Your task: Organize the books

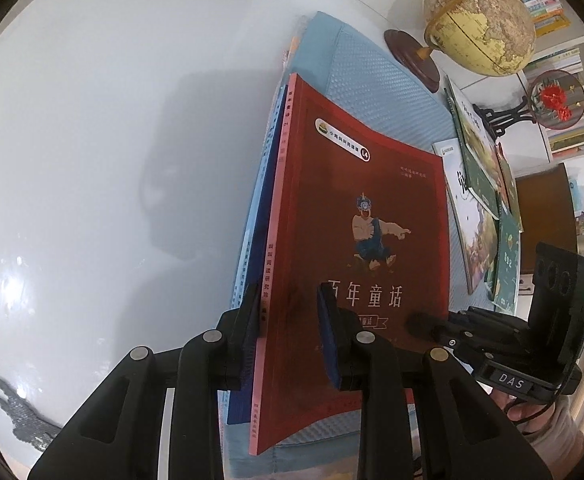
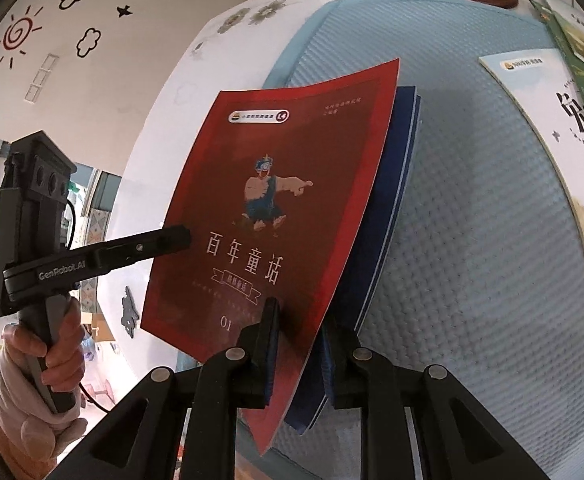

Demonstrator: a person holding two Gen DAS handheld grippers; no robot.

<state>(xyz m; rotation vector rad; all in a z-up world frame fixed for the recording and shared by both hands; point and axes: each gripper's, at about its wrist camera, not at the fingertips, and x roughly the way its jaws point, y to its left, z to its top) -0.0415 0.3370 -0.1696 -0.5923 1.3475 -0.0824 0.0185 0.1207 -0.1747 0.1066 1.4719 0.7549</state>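
1. My left gripper (image 1: 288,336) is clamped on the spine edge of a small stack of books (image 1: 355,216), red cover facing up.
2. My right gripper (image 2: 297,344) pinches the opposite edge, so the stack stays squared between my fingers.
3. The blue mat (image 2: 471,200) lies just beneath, ready for setting down.

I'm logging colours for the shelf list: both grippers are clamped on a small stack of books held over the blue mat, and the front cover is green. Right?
Not quite: the front cover is red, as the right wrist view shows. Both the left gripper and the right gripper do clamp the stack over the blue mat.
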